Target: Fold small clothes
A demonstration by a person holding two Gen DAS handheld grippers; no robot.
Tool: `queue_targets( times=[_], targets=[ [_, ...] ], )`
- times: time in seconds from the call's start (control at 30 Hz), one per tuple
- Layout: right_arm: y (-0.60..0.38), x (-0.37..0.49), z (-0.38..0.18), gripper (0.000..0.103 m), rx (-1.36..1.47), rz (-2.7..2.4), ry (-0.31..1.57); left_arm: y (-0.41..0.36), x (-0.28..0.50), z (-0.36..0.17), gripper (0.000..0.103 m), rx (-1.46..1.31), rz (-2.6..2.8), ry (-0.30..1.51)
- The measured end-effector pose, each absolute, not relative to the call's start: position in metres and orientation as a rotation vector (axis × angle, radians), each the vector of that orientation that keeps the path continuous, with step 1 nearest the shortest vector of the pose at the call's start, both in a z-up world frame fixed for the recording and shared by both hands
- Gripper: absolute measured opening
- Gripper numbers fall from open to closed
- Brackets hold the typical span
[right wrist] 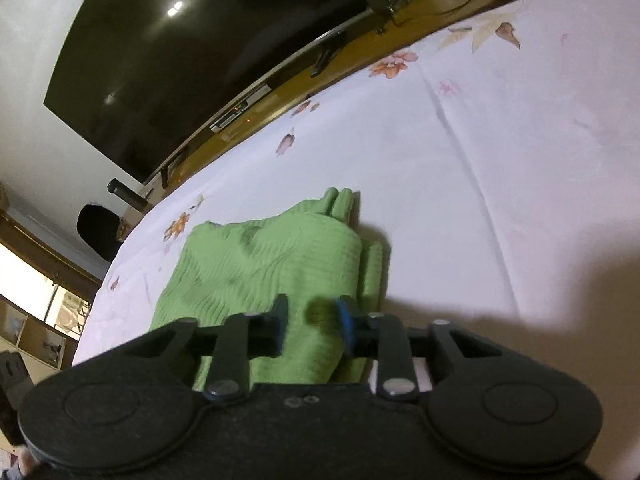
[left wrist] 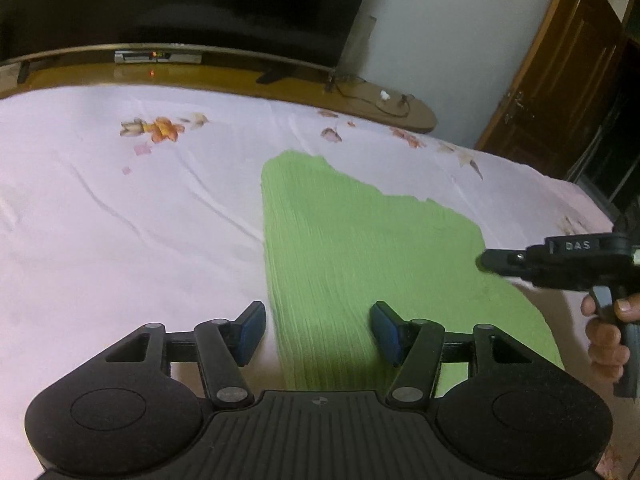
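A light green ribbed garment (left wrist: 360, 264) lies flat on the pale pink floral bed sheet (left wrist: 120, 216). My left gripper (left wrist: 318, 330) is open, its blue pads either side of the garment's near left edge, just above it. My right gripper (left wrist: 516, 262) shows at the right of the left wrist view, held by a hand, at the garment's right edge. In the right wrist view the right gripper (right wrist: 312, 326) is open over a folded part of the green garment (right wrist: 272, 264), with cloth between its fingers but not pinched.
A large dark television (left wrist: 180, 0) stands on a long wooden cabinet (left wrist: 380, 100) beyond the bed. A brown wooden door (left wrist: 560, 80) is at the right. A cable and small items lie on the cabinet's end.
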State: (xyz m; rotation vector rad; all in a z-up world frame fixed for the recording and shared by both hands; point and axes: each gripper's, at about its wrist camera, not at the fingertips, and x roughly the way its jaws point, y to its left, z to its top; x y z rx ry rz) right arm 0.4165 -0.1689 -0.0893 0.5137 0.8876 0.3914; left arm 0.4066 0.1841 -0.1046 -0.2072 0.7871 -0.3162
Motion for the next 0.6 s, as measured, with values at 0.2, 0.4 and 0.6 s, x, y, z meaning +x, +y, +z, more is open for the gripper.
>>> queue_targets(
  times=[0.2,0.4,0.6],
  targets=[
    [-0.151,0.406,-0.054,0.006,0.297,0.477,0.661,0.174,0.404,-0.105,0.058,-0.155,-0.310,0.757],
    [-0.155,0.437,-0.090,0.007,0.265,0.439,0.790,0.174,0.404,-0.108,0.059,-0.191,-0.291,0.759],
    [-0.167,0.410,-0.061,0.028,0.285,0.448,0.718,0.179,0.395,-0.085,0.059,-0.205,-0.300,0.619]
  ],
)
